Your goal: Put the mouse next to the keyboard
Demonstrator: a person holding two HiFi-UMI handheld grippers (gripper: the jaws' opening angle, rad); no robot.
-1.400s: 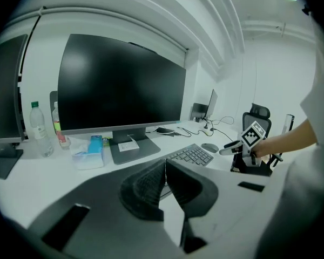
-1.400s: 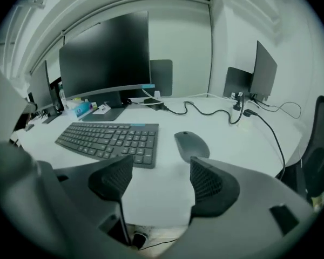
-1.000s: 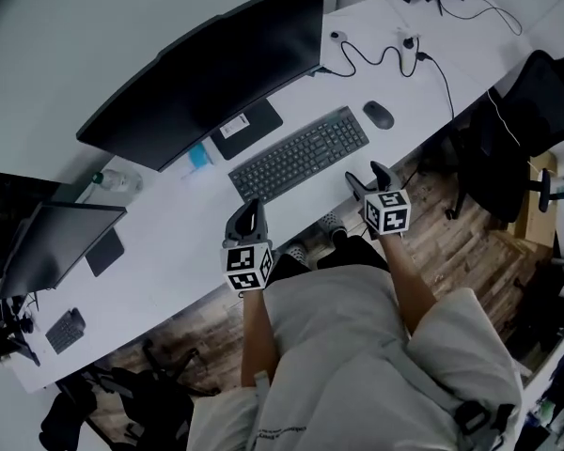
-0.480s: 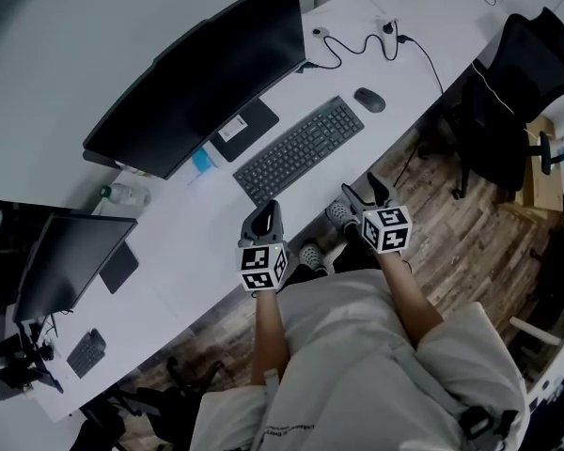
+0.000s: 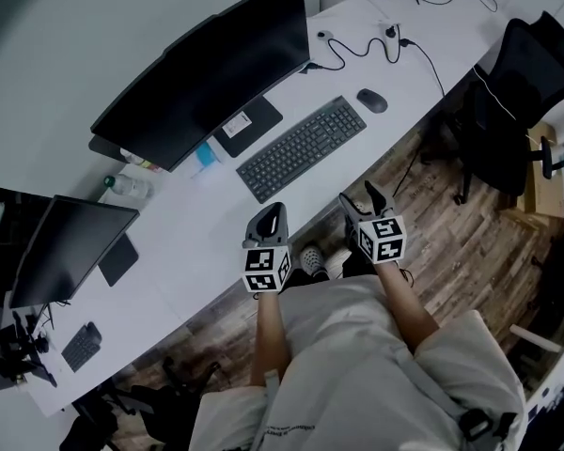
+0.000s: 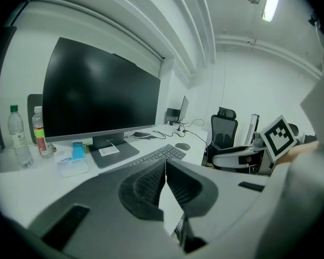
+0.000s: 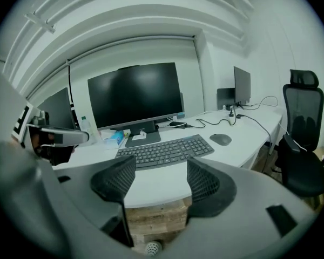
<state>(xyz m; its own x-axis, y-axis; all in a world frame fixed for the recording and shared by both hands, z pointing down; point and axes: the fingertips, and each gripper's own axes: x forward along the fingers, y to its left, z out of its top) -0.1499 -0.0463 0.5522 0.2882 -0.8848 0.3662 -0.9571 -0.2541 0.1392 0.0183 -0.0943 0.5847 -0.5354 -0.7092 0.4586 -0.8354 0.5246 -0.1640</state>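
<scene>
The dark mouse (image 5: 372, 101) lies on the white desk (image 5: 197, 242), a short gap to the right of the black keyboard (image 5: 301, 147). My left gripper (image 5: 274, 214) hangs shut and empty at the desk's near edge, below the keyboard's left end. Off the edge, over the wooden floor, my right gripper (image 5: 361, 198) stands open with its jaws closing a little and nothing between them. In the right gripper view the keyboard (image 7: 164, 150) and mouse (image 7: 221, 139) lie well beyond the jaws. The left gripper view shows the keyboard (image 6: 161, 154) past its closed tips.
A large curved monitor (image 5: 207, 69) stands behind the keyboard, with a blue box (image 5: 204, 155) and a bottle (image 5: 127, 186) to its left. A second monitor (image 5: 66, 247) stands further left. Cables (image 5: 395, 40) run behind the mouse. A black office chair (image 5: 517, 92) stands right of the desk.
The head view has swung, so the desk sits a little higher in frame. Both grippers have drawn back slightly from the keyboard toward the person. Nothing was grasped.
</scene>
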